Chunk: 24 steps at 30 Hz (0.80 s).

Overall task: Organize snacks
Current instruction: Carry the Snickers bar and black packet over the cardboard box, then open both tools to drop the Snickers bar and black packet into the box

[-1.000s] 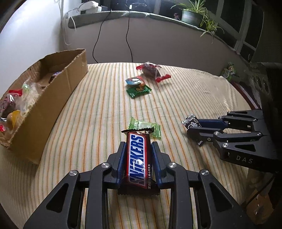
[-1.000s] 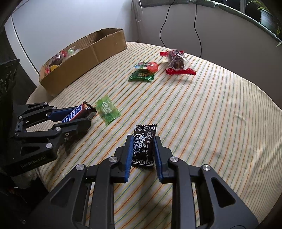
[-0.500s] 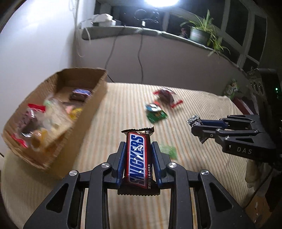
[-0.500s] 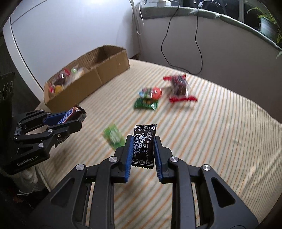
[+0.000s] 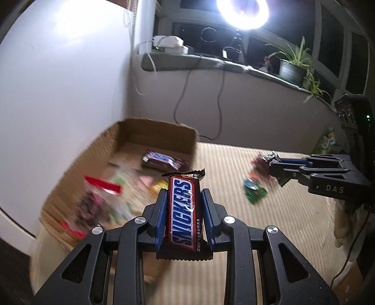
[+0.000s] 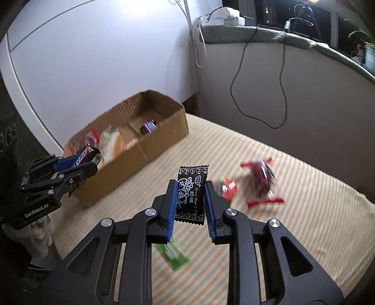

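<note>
My left gripper [image 5: 184, 199] is shut on a Snickers bar [image 5: 184, 211], held in the air just in front of the cardboard box [image 5: 161, 133]. Seen from the right wrist view, that left gripper [image 6: 91, 160] hovers at the box's near end [image 6: 121, 164]. My right gripper [image 6: 190, 187] is shut on a black candy packet [image 6: 191, 194] above the striped tablecloth [image 6: 304, 234]; it shows at the right of the left wrist view [image 5: 273, 164]. The box holds another chocolate bar [image 5: 161, 160] and several blurred snacks.
On the cloth lie a red-ended clear packet [image 6: 261, 181], a red and green packet [image 6: 226, 188] and a green candy [image 6: 173, 254]. A white wall stands behind the box, with a windowsill, cables and potted plants [image 5: 293, 65] beyond the table. A bright lamp [image 5: 242, 11] glares.
Both grippers have risen and swung left toward the cardboard box, each still holding its snack. The box now fills more of both views; the loose snacks have slid right and down.
</note>
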Tool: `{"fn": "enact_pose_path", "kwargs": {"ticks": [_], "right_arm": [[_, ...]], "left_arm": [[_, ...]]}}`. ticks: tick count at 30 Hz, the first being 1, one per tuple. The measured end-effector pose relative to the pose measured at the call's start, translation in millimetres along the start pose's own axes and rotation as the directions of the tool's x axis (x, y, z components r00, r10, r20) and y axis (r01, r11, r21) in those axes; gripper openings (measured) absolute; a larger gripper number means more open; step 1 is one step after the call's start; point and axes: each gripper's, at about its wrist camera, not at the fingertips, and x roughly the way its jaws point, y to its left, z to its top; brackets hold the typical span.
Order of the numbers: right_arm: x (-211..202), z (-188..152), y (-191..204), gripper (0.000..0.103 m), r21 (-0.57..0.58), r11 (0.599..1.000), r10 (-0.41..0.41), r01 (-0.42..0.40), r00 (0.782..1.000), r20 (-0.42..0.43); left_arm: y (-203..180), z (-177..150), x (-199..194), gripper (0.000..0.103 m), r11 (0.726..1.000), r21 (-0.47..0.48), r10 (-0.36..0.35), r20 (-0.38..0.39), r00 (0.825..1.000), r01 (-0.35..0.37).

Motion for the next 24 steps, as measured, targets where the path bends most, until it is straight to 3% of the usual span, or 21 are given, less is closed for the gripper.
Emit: {"fn": "enact_pose_path", "kwargs": {"ticks": [13, 24], "right_arm": [[38.0, 62.3, 30.2, 0.023, -0.025, 0.997, 0.07, -0.07, 0.997, 0.018], [82.9, 86.8, 57.4, 0.023, -0.065, 0.993, 0.101, -0.102, 0.995, -0.023]], "left_arm": [[62.8, 33.5, 23.4, 0.027, 0.996, -0.071, 0.051, 0.001, 0.999, -0.051], [82.9, 43.3, 35.7, 0.027, 0.993, -0.095, 0.066, -0.008, 0.998, -0.066]]}}
